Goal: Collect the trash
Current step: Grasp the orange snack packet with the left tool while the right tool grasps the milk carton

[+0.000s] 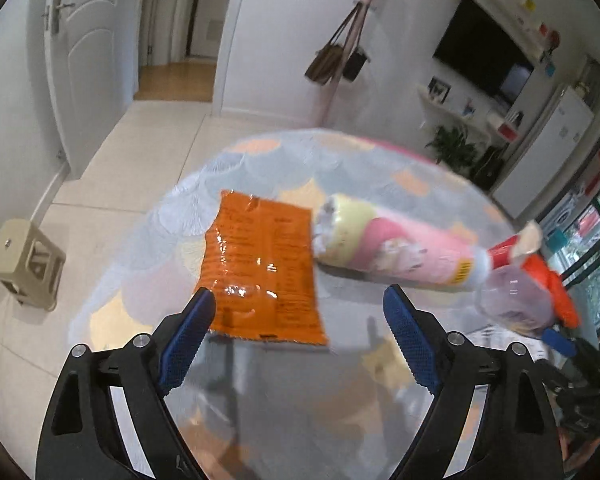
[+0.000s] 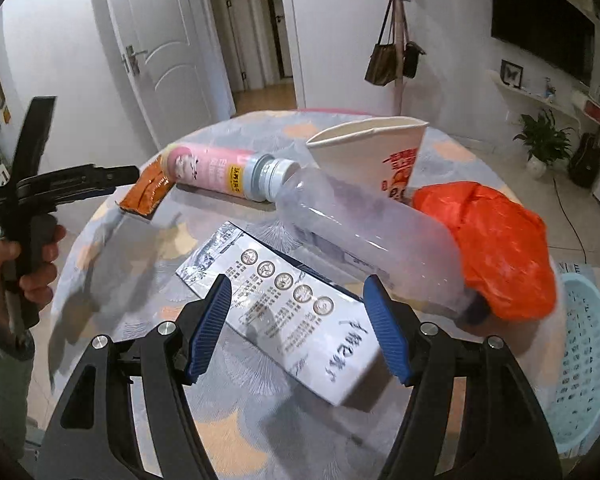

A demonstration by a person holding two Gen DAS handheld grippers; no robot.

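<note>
An orange snack wrapper [image 1: 260,268] lies flat on the round patterned table [image 1: 340,168]. My left gripper [image 1: 298,304] is open just above its near edge; it also shows in the right wrist view [image 2: 128,178] by the wrapper [image 2: 146,194]. A pink bottle [image 1: 396,250] [image 2: 216,170] lies beside the wrapper. My right gripper [image 2: 298,294] is open over a flattened white carton [image 2: 284,304]. A clear plastic bottle [image 2: 360,240], a crushed paper cup [image 2: 380,148] and an orange plastic bag [image 2: 496,248] lie behind the carton.
A light blue basket [image 2: 584,364] stands at the right of the table. A beige stool [image 1: 26,260] stands on the floor at left. A coat stand with bags [image 2: 396,52] is behind the table.
</note>
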